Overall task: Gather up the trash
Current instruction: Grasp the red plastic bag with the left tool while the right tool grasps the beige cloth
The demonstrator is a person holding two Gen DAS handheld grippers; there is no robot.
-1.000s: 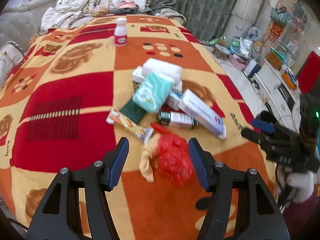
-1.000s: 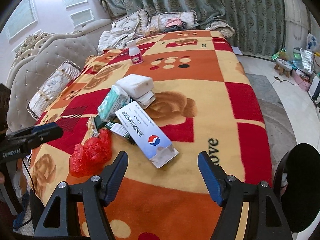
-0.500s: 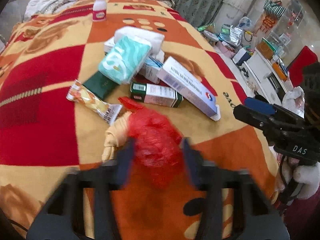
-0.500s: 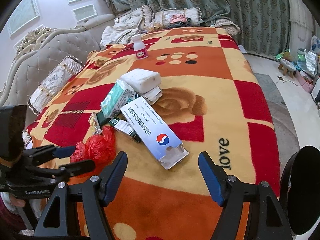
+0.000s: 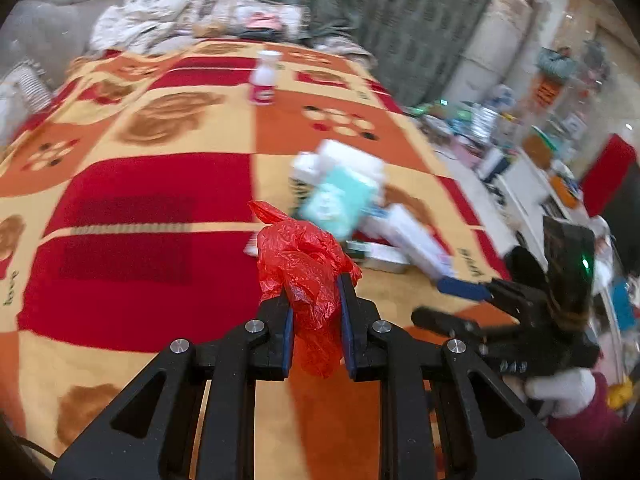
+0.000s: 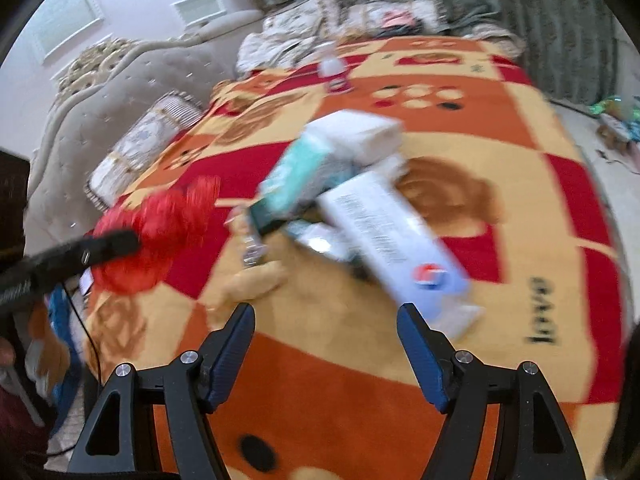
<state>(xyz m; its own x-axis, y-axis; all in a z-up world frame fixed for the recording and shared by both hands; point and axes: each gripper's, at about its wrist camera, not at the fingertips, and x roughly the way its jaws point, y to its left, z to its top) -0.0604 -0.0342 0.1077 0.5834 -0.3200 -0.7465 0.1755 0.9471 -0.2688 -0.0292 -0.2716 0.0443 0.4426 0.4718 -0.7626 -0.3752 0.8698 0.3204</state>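
Observation:
My left gripper (image 5: 314,292) is shut on a crumpled red plastic bag (image 5: 306,260) and holds it above the blanket; the bag also shows in the right wrist view (image 6: 160,220), lifted at the left. My right gripper (image 6: 326,320) is open and empty above the orange blanket, short of the trash pile. The pile holds a long white box (image 6: 392,236), a teal tissue pack (image 6: 304,172), a white pack (image 6: 356,132) and a small dark box (image 6: 266,218). A tan peel-like scrap (image 6: 252,280) lies in front of the right gripper. The pile looks blurred in the left wrist view (image 5: 348,200).
A white bottle with a red label (image 5: 264,80) stands far back on the patterned blanket (image 5: 140,220). Pillows and bedding (image 5: 240,20) lie at the bed's head. The bed's right edge drops to a cluttered floor (image 5: 500,128). A padded headboard (image 6: 120,80) is at the left.
My left gripper closed on the red bag and lifted it off the blanket. The tan scrap stayed behind. My right gripper moved closer to the pile and stayed open.

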